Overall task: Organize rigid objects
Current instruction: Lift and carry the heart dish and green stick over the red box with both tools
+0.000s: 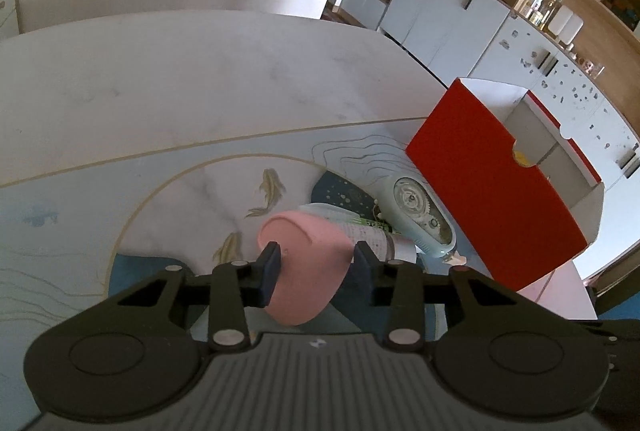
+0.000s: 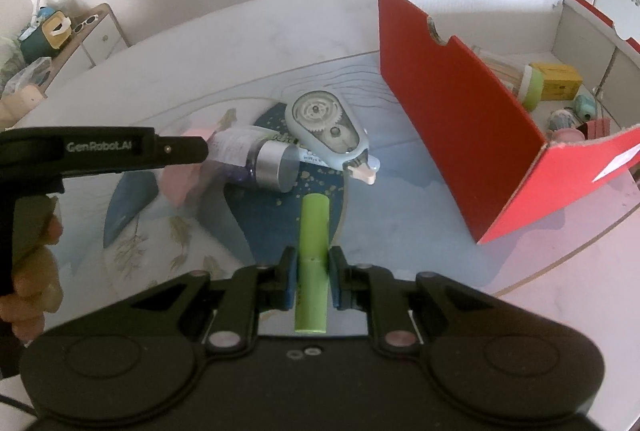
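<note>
Left gripper: jaws clamped on pink rounded object, held just above table; right gripper: jaws clamped on green cylinder, pointing forward toward clutter; correction tape dispenser lies flat on table, touching silver-capped bottle on its side; red box stands open to right of both, near dispenser; inside box: yellow carton, other small items, too blurred to name.
</note>
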Demonstrator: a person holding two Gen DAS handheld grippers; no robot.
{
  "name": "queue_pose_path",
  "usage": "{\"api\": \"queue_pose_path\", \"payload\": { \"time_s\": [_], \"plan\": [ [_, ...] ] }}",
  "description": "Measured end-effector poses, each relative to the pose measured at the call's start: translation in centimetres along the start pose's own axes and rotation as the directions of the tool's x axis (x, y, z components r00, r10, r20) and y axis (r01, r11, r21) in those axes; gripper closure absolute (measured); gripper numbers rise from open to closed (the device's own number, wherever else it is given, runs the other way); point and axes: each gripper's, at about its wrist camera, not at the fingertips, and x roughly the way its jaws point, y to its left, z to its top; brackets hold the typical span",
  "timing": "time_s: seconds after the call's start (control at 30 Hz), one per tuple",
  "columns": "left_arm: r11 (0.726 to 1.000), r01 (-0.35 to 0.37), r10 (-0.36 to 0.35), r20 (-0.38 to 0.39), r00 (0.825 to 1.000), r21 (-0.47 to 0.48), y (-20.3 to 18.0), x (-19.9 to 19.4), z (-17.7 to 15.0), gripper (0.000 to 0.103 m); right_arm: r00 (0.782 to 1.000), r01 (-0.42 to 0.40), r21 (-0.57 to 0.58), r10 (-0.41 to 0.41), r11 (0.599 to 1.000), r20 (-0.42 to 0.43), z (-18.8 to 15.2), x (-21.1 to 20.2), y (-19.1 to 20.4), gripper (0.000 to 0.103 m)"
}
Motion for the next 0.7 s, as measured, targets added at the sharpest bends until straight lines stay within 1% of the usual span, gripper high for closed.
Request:
{"api": "queue_pose_path", "payload": {
  "time_s": [0.03,0.1,0.13,0.17,0.3,0.47,0.63,0.7],
  "plan": [
    [1.0,0.001,-0.001,-0.002,1.0,-0.003,0.1,0.0,0.0,0.062,1.0,-0.003,0.0,0.003,1.0,0.001,-0.1,-0.1,0.0,0.088],
    [1.0,0.006,-0.007,-0.013,1.0,-0.017,0.3,0.2,-0.1,0.056,1.0,-0.004,0.0,0.004,1.0,0.003,-0.3,-0.3,0.0,0.088],
    [1.0,0.014,-0.015,-0.02,1.0,-0.024,0.5,0.3,-0.1,0.048,1.0,-0.005,0.001,0.005,1.0,0.004,-0.4,-0.5,0.0,0.088],
    [0.999,0.023,-0.024,-0.023,0.999,-0.029,0.7,0.4,-0.2,0.042,1.0,-0.007,0.0,0.007,1.0,0.005,-0.5,-0.6,0.0,0.088],
    [0.999,0.025,-0.027,-0.031,0.999,-0.036,1.2,1.0,-0.2,0.042,1.0,-0.007,0.001,0.007,1.0,0.006,-0.9,-0.9,-0.1,0.088],
    [0.991,0.085,-0.095,-0.093,0.991,-0.108,2.8,2.7,-0.1,0.036,1.0,0.004,0.001,-0.004,1.0,0.007,-1.3,-1.5,-0.1,0.088],
    [0.981,0.124,-0.136,-0.076,0.988,-0.15,3.5,3.1,0.1,0.035,1.0,0.012,0.005,-0.012,1.0,0.007,-1.5,-1.8,-0.3,0.088],
    [0.98,0.126,-0.139,-0.075,0.987,-0.156,3.5,3.2,0.1,0.036,1.0,0.014,0.007,-0.015,1.0,0.009,-1.6,-1.9,-0.4,0.087]
  ]
}}
